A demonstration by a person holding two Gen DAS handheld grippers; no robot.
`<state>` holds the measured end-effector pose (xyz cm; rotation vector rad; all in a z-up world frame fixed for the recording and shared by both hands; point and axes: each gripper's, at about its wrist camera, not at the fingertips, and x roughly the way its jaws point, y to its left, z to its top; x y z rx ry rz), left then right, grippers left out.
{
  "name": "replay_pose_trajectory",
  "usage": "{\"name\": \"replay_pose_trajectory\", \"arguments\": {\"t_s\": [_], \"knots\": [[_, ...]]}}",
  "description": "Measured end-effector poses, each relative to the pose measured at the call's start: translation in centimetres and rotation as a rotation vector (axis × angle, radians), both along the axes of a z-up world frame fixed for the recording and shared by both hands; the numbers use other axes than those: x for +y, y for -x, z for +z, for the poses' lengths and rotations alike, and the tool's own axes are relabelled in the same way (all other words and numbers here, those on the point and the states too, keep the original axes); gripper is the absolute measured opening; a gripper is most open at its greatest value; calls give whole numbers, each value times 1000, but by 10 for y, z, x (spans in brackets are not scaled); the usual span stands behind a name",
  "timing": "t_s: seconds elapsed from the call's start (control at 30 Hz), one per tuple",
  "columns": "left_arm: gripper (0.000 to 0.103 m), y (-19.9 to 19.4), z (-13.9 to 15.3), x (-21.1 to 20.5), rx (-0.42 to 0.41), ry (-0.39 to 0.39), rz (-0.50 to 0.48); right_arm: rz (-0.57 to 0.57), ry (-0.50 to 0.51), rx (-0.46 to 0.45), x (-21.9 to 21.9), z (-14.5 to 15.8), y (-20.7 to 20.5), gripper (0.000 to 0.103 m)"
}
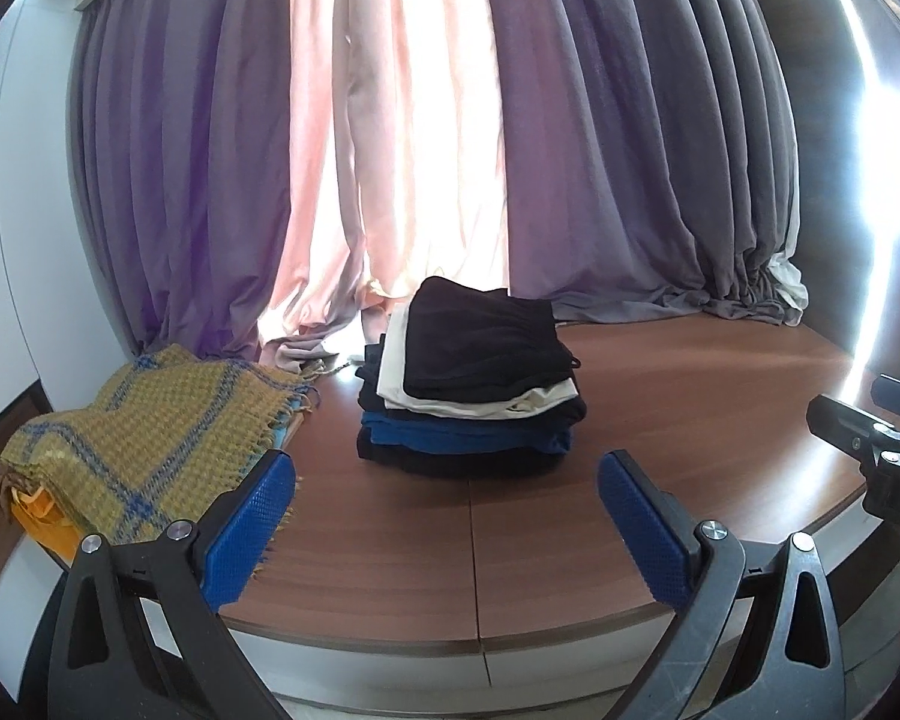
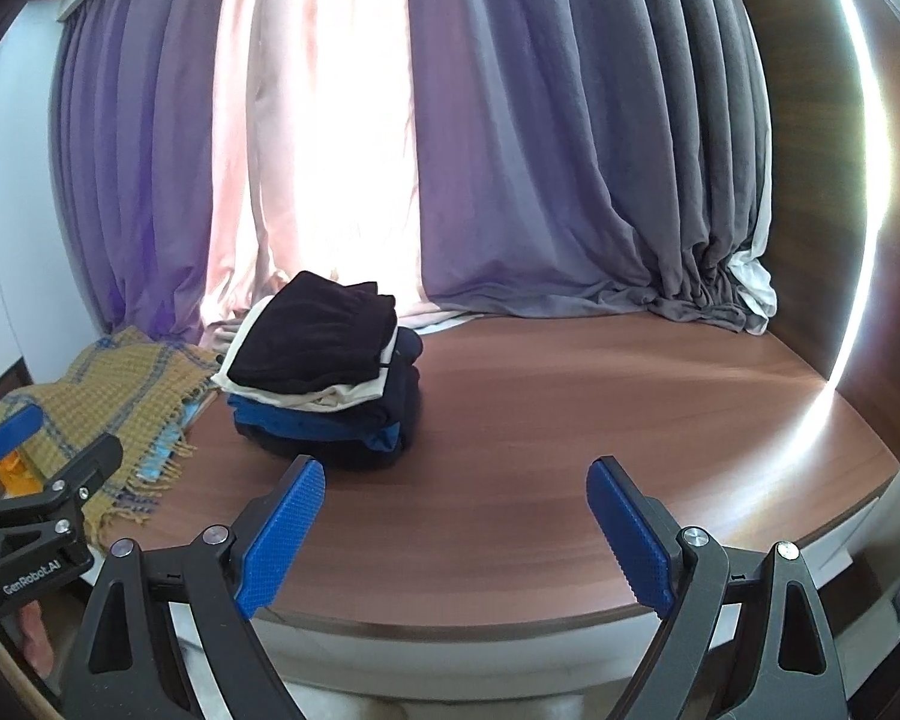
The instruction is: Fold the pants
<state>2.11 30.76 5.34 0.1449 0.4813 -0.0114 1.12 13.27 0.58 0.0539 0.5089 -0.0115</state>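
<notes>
A stack of folded pants sits on the wooden worktop, toward its back edge and just in front of the curtains. The top piece is black, lying slightly askew on a cream one, with blue and dark folded layers beneath. To the stack's left, near but apart from it, a mustard and blue plaid fringed blanket is draped over the worktop's left end, with something orange showing under its edge. Behind everything hang purple-grey curtains with a sunlit pink panel between them, their hems bunched on the worktop. The left hand-held gripper hovers over the near edge of the worktop with its blue-padded jaws spread wide and holding nothing. The right hand-held gripper hovers beside it, likewise spread wide and holding nothing, short of the stack.
</notes>
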Motion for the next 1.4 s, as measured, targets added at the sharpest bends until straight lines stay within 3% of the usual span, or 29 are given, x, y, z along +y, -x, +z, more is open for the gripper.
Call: {"name": "replay_pose_trajectory", "arguments": {"t_s": [1.0, 1.4], "knots": [[103, 5, -1, -10, 1, 9, -19, -30, 12, -15, -10, 3, 15, 90], [103, 7, -5, -8, 47, 4, -15, -27, 14, -15, -8, 2, 16, 90]]}}
